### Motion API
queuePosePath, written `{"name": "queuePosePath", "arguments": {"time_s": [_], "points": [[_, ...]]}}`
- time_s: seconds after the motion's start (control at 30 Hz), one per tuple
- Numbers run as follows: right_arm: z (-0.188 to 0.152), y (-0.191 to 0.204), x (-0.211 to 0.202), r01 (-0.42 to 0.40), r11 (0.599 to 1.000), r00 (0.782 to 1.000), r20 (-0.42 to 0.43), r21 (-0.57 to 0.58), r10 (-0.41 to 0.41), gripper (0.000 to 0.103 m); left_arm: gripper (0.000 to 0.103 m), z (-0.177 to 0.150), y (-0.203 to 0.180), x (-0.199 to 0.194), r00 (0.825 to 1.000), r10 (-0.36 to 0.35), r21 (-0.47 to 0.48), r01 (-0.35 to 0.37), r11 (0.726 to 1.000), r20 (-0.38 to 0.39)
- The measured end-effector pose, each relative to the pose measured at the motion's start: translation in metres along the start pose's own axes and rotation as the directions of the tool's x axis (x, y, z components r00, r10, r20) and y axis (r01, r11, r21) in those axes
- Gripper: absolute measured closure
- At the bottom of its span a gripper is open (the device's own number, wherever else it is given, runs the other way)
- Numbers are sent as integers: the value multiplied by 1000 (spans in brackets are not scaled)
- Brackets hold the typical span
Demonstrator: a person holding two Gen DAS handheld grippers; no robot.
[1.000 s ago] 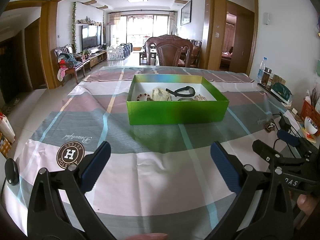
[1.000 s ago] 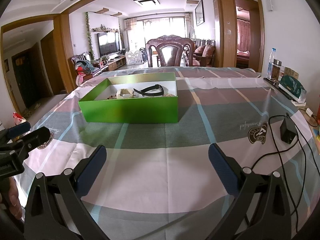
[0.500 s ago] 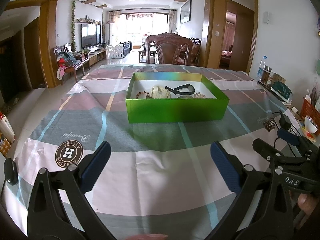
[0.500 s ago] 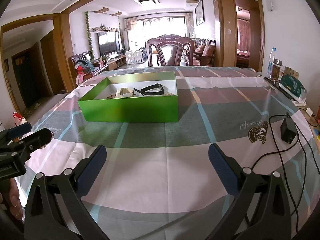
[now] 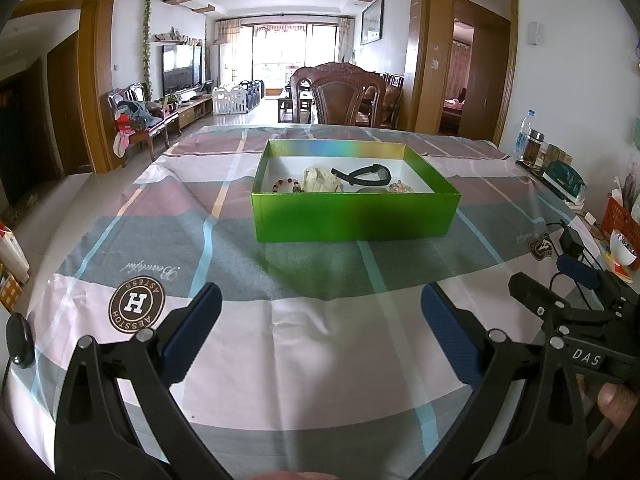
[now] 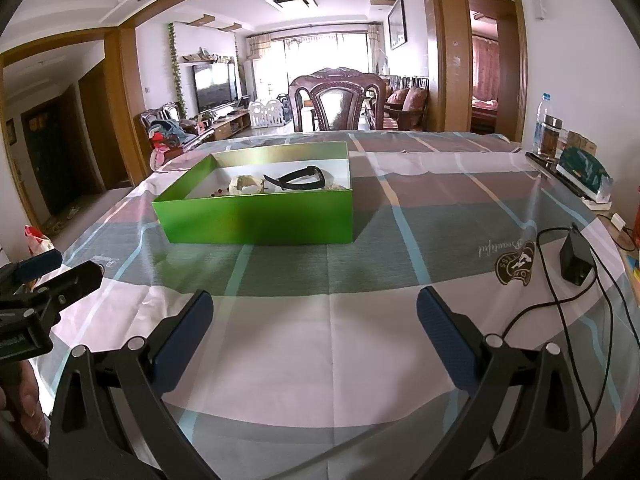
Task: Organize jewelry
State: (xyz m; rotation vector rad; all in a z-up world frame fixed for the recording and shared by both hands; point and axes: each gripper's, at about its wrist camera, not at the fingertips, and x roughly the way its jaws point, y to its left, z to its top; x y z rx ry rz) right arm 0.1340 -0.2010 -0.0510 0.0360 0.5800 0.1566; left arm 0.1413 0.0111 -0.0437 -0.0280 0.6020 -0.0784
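Both grippers hover low over the tabletop (image 5: 320, 344), fingers spread wide, nothing between them. Left gripper (image 5: 320, 328) fills the bottom of its view; right gripper (image 6: 314, 326) does the same in its own. In the left view the right tool shows at lower right, with "DAS" readable on its body.

Cloth print, near to far: round brown badge (image 5: 136, 306) lower left in the left view, big "H" with ring text that looks like "AESSTOH / ASTESS", upside down. Above it, script reading "Beautiful", inverted. A second crest (image 6: 515, 265) sits right of centre in the right view, its lettering too small to read. A black adapter (image 6: 576, 262) with a cable lies just right of it.

Key relation: the green box (image 5: 354, 216) is straight ahead of both grippers, well apart from the fingers, long axis across the frame. It's dead centre for the left gripper and up-left of centre for the right. I can't call which gripper is nearer.

Inside, left to right in the left view: bead bracelet (image 5: 285, 185), pale cream piece (image 5: 320, 179), black band (image 5: 366, 173) lying across, small pale cluster (image 5: 400, 187) by the right wall. The items touch or overlap, so the exact layout is unclear.
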Motion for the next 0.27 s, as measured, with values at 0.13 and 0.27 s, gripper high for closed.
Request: {"name": "queuePosePath", "arguments": {"time_s": [0.13, 0.27], "points": [[0, 0, 0, -1, 1000, 1000, -3, 0, 1, 4, 4, 0, 3, 1, 1000, -6, -9, 6, 1000, -6], [0, -1, 1, -1, 1000, 1000, -3, 1, 1, 4, 4, 0, 3, 1, 1000, -8, -8, 8, 1000, -9]]}}
